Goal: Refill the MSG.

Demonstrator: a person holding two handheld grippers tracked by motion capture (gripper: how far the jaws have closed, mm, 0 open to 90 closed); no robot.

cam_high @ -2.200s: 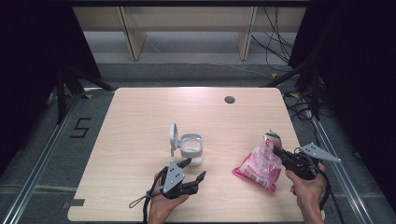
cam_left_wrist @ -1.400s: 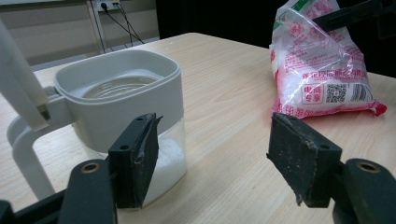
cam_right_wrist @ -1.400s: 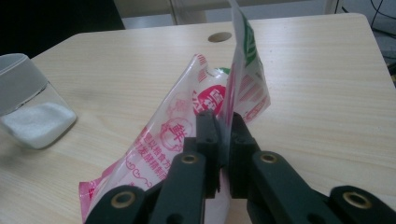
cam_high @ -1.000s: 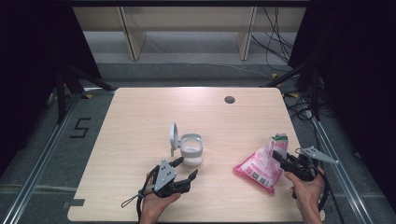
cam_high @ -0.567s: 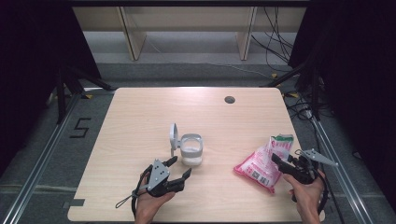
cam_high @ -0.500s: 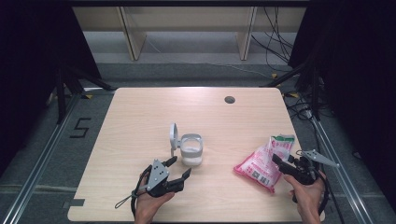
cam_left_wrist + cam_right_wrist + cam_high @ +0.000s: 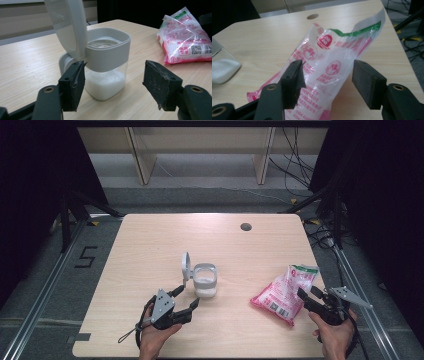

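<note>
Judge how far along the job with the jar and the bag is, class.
Done: the jar stands with its lid flipped up and white grains inside. In hand: the right gripper has just been opening, its jaws apart with the bag lying between them on the table. Left: the left gripper is open before the jar, perhaps to shut the lid.

A pale wooden rectangular table (image 7: 150, 250) has a round dark cable hole (image 7: 245, 226) at one o'clock; near centre stands a clear square jar with grey flip lid (image 7: 204, 281), a pink-and-white plastic bag (image 7: 283, 292) lying at four o'clock
</note>
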